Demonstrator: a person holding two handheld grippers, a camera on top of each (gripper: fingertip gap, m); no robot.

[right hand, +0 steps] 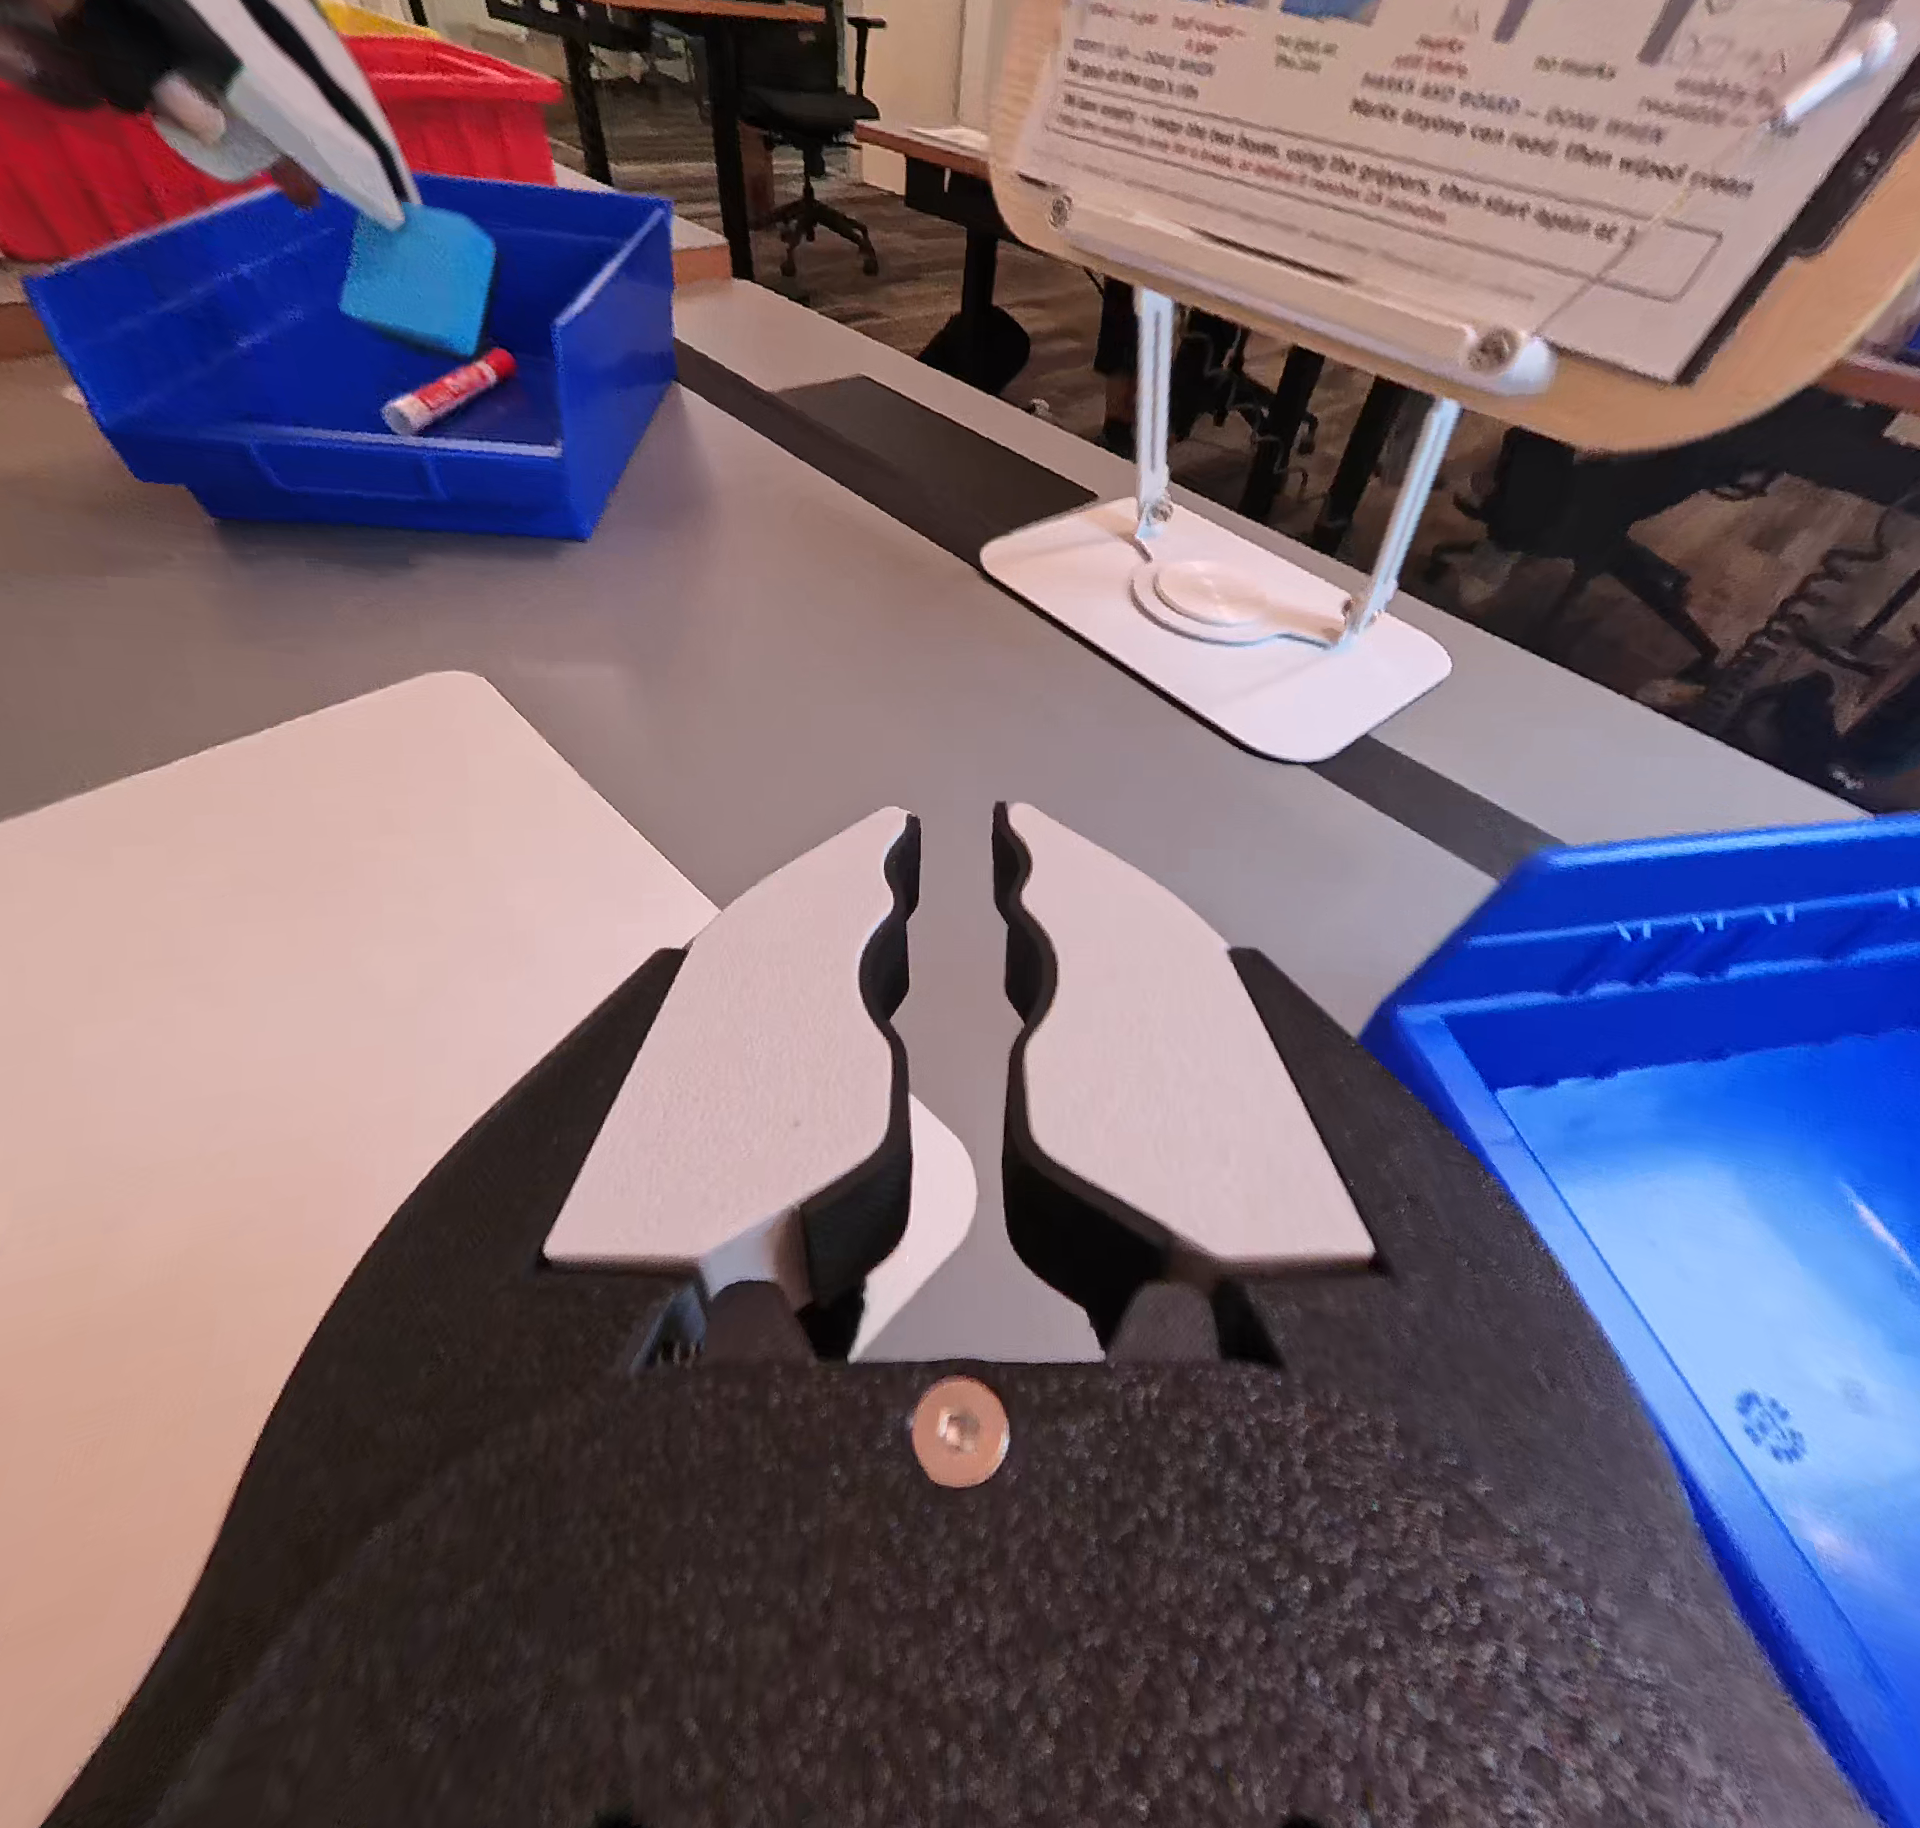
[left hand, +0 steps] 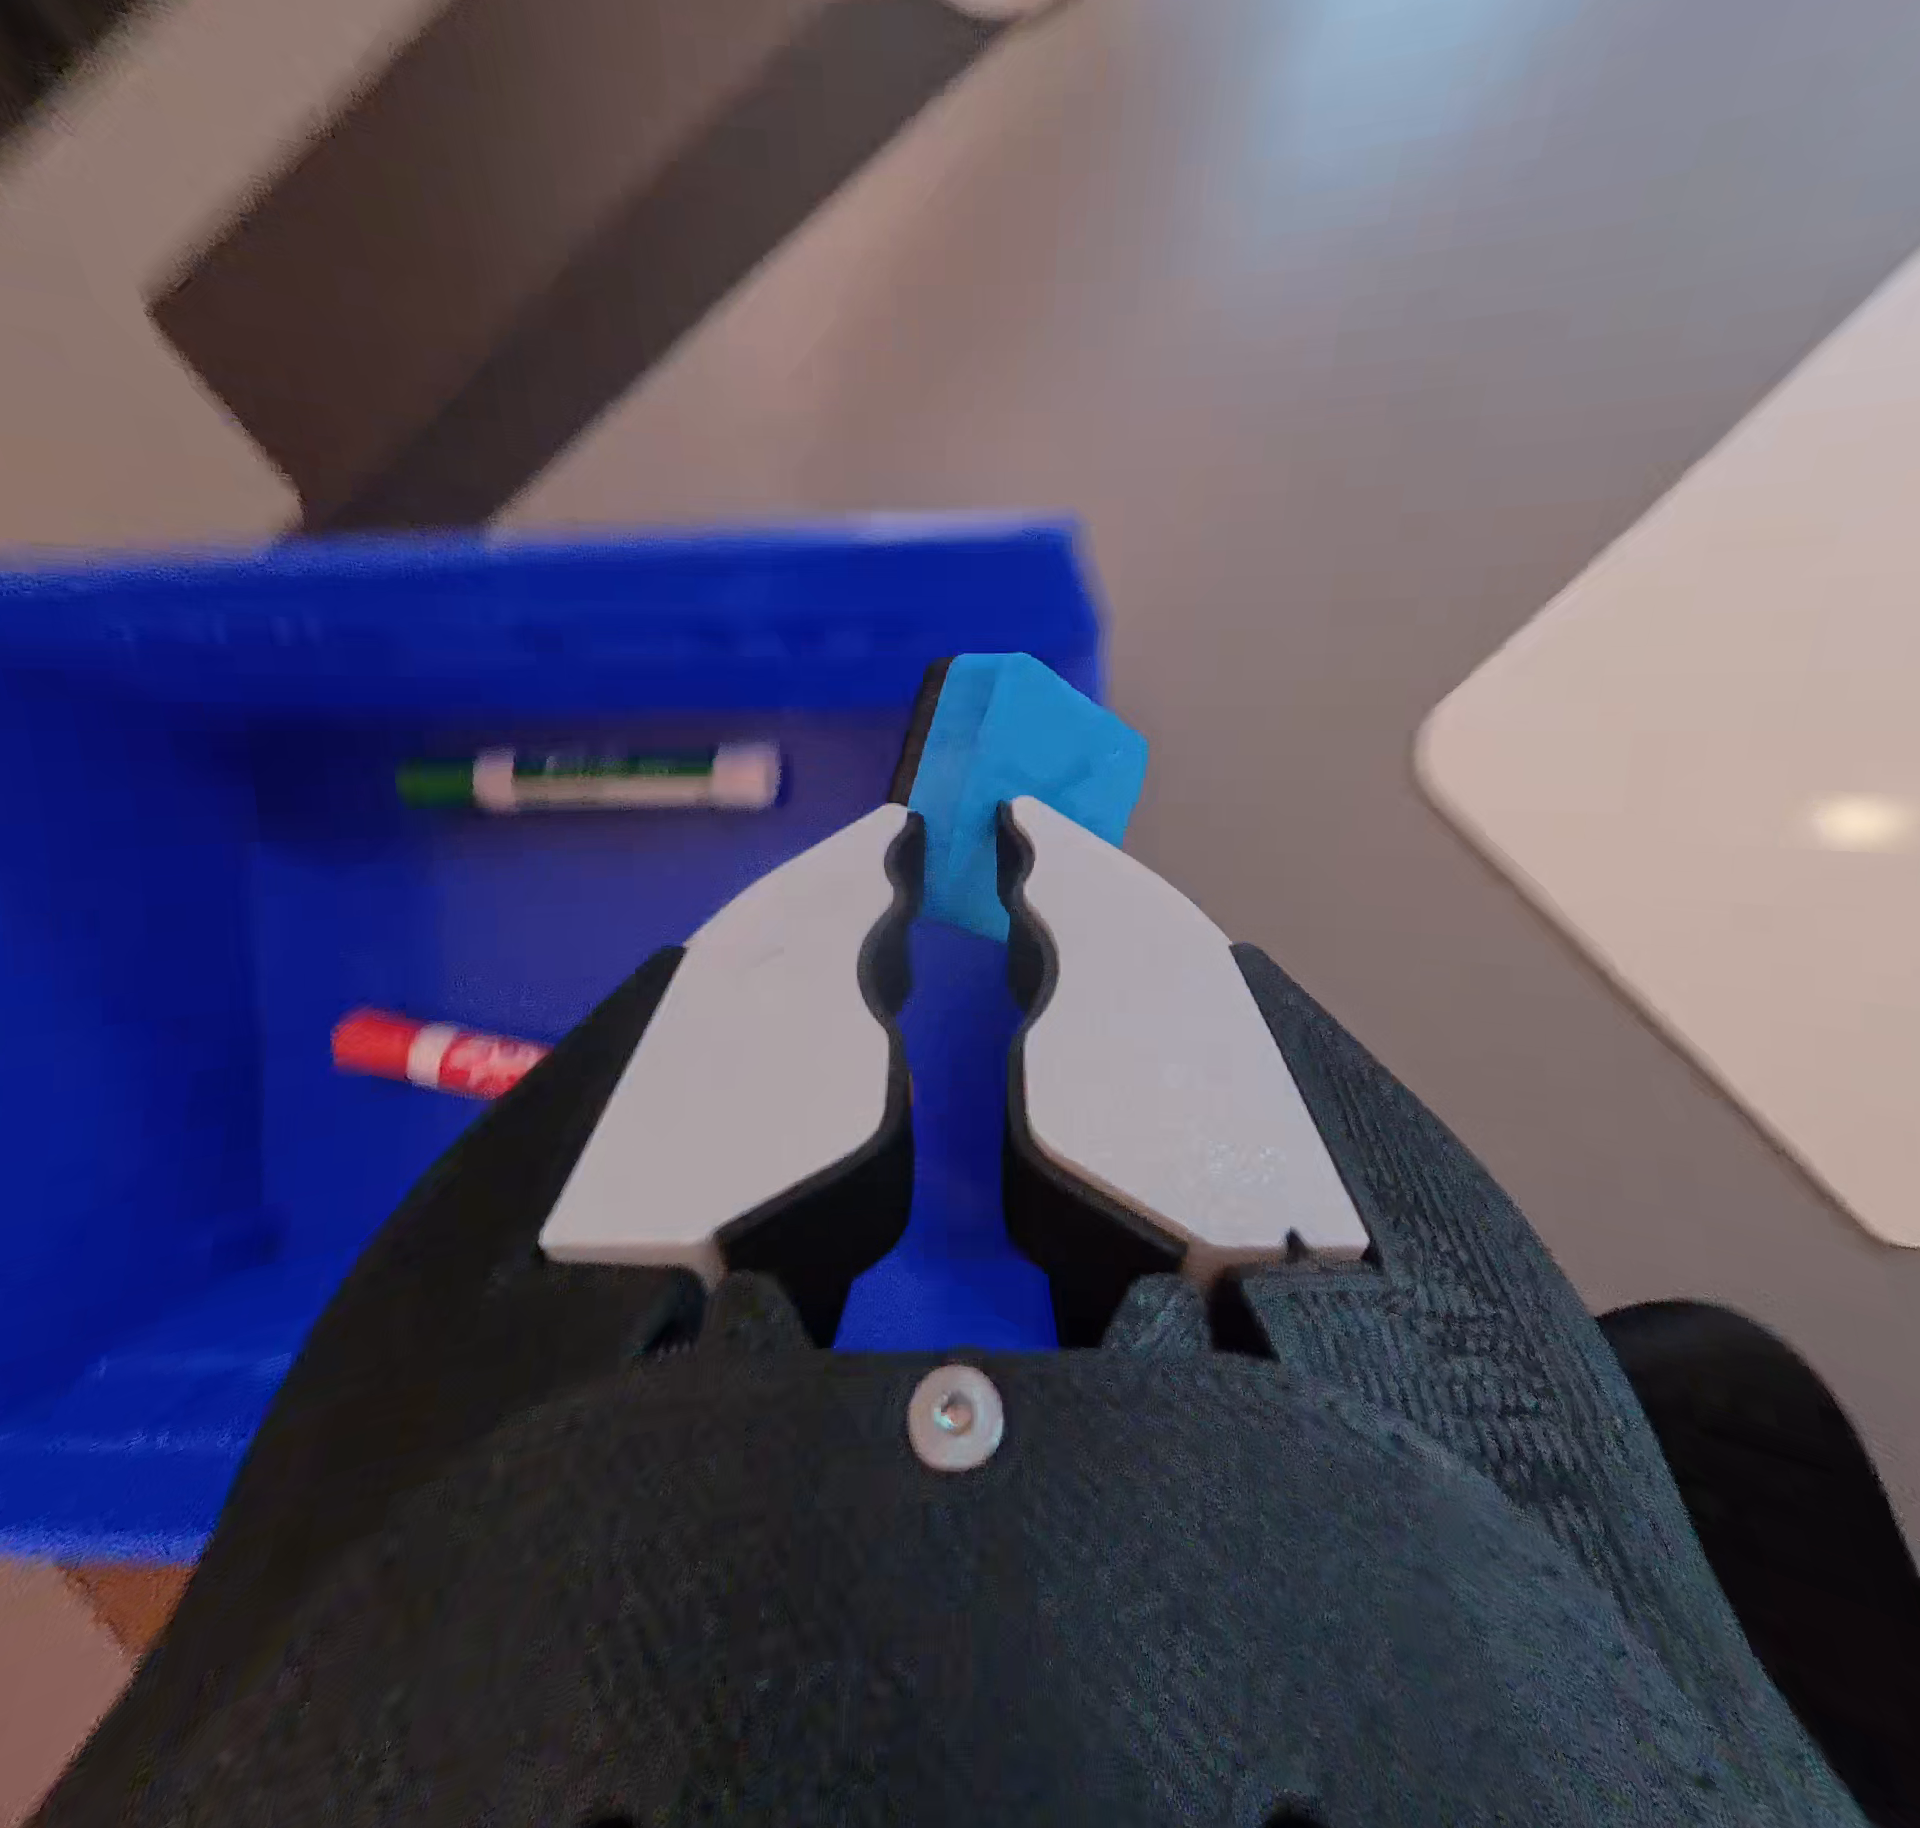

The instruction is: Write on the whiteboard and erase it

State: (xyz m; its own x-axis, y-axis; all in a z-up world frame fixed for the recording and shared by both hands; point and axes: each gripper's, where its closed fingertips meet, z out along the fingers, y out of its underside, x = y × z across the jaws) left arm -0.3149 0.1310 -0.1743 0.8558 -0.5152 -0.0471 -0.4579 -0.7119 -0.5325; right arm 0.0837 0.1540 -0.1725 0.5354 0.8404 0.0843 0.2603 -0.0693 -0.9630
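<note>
Printed text and coloured diagrams are being carried by a sheet (right hand: 1455, 105) clipped to a stand (right hand: 1226, 625) at the table's far edge. Label print is being borne by a green marker (left hand: 592, 779) and a red marker (right hand: 449, 390) in the blue bin (right hand: 395, 490); a moulded mark is being shown on the near bin's wall (right hand: 1771, 1444).

on my grey worktop (right hand: 790, 656) a dark strip (right hand: 935, 469) runs along the far edge. a white stand (right hand: 1226, 625) has its flat base partly on that strip, and two thin legs hold up a tilted, wood-rimmed board with a printed sheet (right hand: 1455, 116) clipped to it. a red bin (right hand: 457, 105) sits at the far left, with a bit of something yellow (right hand: 358, 17) showing just behind it. past the worktop i see another desk (right hand: 644, 2), a black office chair (right hand: 810, 105) near it, and patterned carpet (right hand: 904, 230). more dark desk legs crowd the right background.
</note>
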